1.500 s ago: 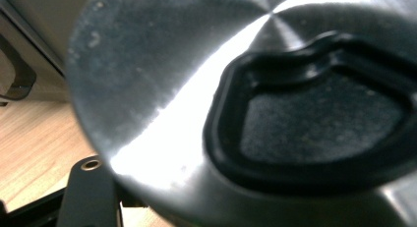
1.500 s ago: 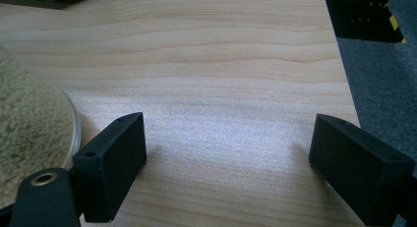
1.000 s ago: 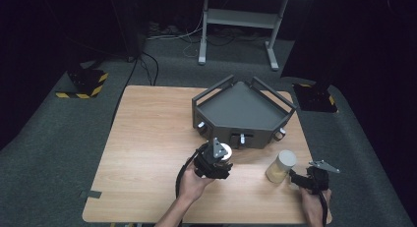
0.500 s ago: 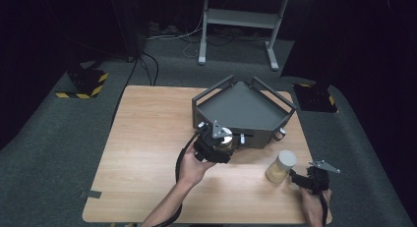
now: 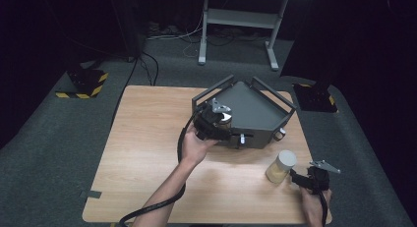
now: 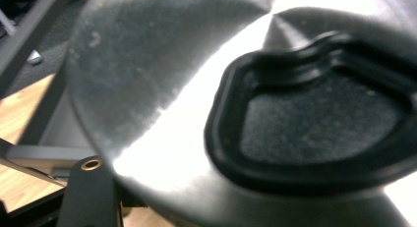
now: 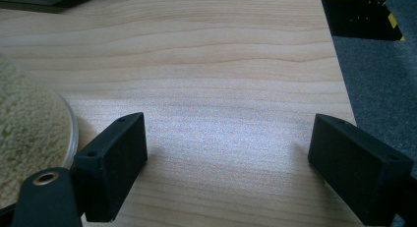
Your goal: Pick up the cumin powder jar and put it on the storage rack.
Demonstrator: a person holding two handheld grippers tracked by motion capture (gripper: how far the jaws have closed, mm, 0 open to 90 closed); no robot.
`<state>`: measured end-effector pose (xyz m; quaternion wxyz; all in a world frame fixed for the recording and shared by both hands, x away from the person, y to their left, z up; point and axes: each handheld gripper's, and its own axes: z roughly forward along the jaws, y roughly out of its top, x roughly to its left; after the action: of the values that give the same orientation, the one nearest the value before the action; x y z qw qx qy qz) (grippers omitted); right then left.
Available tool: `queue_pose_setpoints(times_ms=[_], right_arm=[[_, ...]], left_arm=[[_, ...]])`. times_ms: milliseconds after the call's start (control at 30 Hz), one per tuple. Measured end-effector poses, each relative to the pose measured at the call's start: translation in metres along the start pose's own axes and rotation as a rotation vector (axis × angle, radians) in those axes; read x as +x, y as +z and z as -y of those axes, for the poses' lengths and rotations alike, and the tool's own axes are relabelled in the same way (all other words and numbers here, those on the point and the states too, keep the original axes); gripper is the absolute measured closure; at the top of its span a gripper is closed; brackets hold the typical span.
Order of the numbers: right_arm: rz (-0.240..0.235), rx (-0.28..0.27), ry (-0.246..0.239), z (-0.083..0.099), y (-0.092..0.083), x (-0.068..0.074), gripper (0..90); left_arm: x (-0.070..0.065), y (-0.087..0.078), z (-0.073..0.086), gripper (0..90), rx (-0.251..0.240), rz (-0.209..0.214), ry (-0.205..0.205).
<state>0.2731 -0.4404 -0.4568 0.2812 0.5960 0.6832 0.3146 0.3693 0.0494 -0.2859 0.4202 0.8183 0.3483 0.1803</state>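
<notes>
Metal in left gripper: a round, shiny tin [image 6: 206, 114] with a black moulded recess on its face is seen pressed up close against the left gripper [image 5: 212, 124]; it is judged to be pinched there, though the jaws themselves are hidden behind it.
Left gripper position: it is held at the near-left wall of the grey tray [image 5: 255, 109], above the rim.
Step in hand: the tin is judged as being carried into the tray.
Next move: a lowering onto the tray floor and a clean release are called for, with the wall cleared.
Right gripper: the right gripper [image 7: 226, 153] is rested low on the wooden counter [image 5: 147, 153], jaws spread wide on nothing.
Jar: a jar [image 5: 281, 166] of pale grains is stood just beside its left jaw, outside the gap.
</notes>
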Motion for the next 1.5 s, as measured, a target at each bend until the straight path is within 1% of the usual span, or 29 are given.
queue_pose_setpoints(times_ms=[67,100,167,233,333,367,500,533,567,633,667,767,800,833,867,900,967,1000,1033,1067,1133,1200,1500], right_arm=[[0.0,0.0,0.001,0.0,0.0,0.0,14.3],[0.0,0.0,0.001,0.0,0.0,0.0,14.3],[0.001,0.0,0.002,0.0,0.0,0.0,14.3],[0.006,0.001,0.002,0.0,0.0,0.001,14.4],[0.009,0.003,0.001,-0.001,0.0,0.002,14.4],[0.011,0.004,-0.001,-0.001,0.0,0.002,14.4],[0.011,0.004,-0.001,-0.001,0.0,0.002,14.3],[0.01,0.004,-0.001,-0.001,0.0,0.002,14.3],[0.01,0.004,-0.001,-0.001,0.0,0.002,14.3],[0.01,0.004,-0.001,-0.001,0.0,0.002,14.2],[0.01,0.004,-0.001,-0.001,0.0,0.002,14.2],[0.01,0.004,-0.001,-0.001,0.0,0.002,14.2],[0.009,0.005,0.0,-0.001,0.0,0.002,14.1],[0.009,0.005,0.0,-0.001,0.0,0.002,14.1],[0.01,0.006,0.0,-0.001,0.0,0.002,14.1],[0.009,0.004,-0.001,-0.001,0.0,0.002,14.0],[0.009,0.005,-0.001,-0.001,0.0,0.002,14.0],[0.009,0.005,-0.001,-0.001,0.0,0.002,14.0],[0.009,0.005,-0.001,-0.001,0.0,0.002,13.9],[0.009,0.005,-0.001,-0.001,0.0,0.002,13.9],[0.009,0.005,-0.002,-0.001,0.0,0.002,13.9],[0.009,0.005,-0.001,-0.001,0.0,0.002,13.9],[0.009,0.002,-0.004,-0.001,0.0,0.002,13.8]], left_arm=[[0.001,0.001,-0.002,31.6,0.0,-0.004,-0.004],[0.002,0.002,-0.005,31.6,0.004,-0.012,-0.02],[0.003,0.004,-0.008,31.6,0.005,-0.023,-0.024],[0.005,0.01,-0.016,31.6,0.009,-0.046,-0.024],[0.006,0.013,-0.02,31.5,0.01,-0.056,-0.024],[0.007,0.017,-0.024,31.6,0.008,-0.066,-0.027],[0.009,0.023,-0.029,31.6,0.012,-0.074,-0.028],[0.01,0.028,-0.034,31.6,0.018,-0.077,-0.026],[0.01,0.028,-0.034,31.6,0.018,-0.077,-0.026],[0.012,0.035,-0.04,31.6,0.02,-0.082,-0.031],[0.012,0.035,-0.04,31.6,0.02,-0.082,-0.031],[0.014,0.044,-0.045,31.6,0.027,-0.088,-0.032],[0.013,0.05,-0.048,31.6,0.036,-0.098,-0.032],[0.013,0.05,-0.048,31.6,0.036,-0.098,-0.032],[0.013,0.054,-0.049,31.6,0.042,-0.103,-0.032],[-0.014,0.082,-0.019,31.5,-0.21,-0.133,-0.334],[-0.014,0.088,-0.02,31.6,-0.202,-0.144,-0.342],[-0.014,0.088,-0.02,31.6,-0.202,-0.144,-0.342],[-0.014,0.09,-0.02,31.6,-0.196,-0.15,-0.345],[-0.013,0.096,-0.021,31.6,-0.191,-0.161,-0.357],[-0.012,0.099,-0.021,31.6,-0.186,-0.166,-0.357],[-0.011,0.106,-0.021,31.6,-0.179,-0.178,-0.369],[-0.011,0.121,-0.016,31.6,-0.182,-0.191,-0.394]])
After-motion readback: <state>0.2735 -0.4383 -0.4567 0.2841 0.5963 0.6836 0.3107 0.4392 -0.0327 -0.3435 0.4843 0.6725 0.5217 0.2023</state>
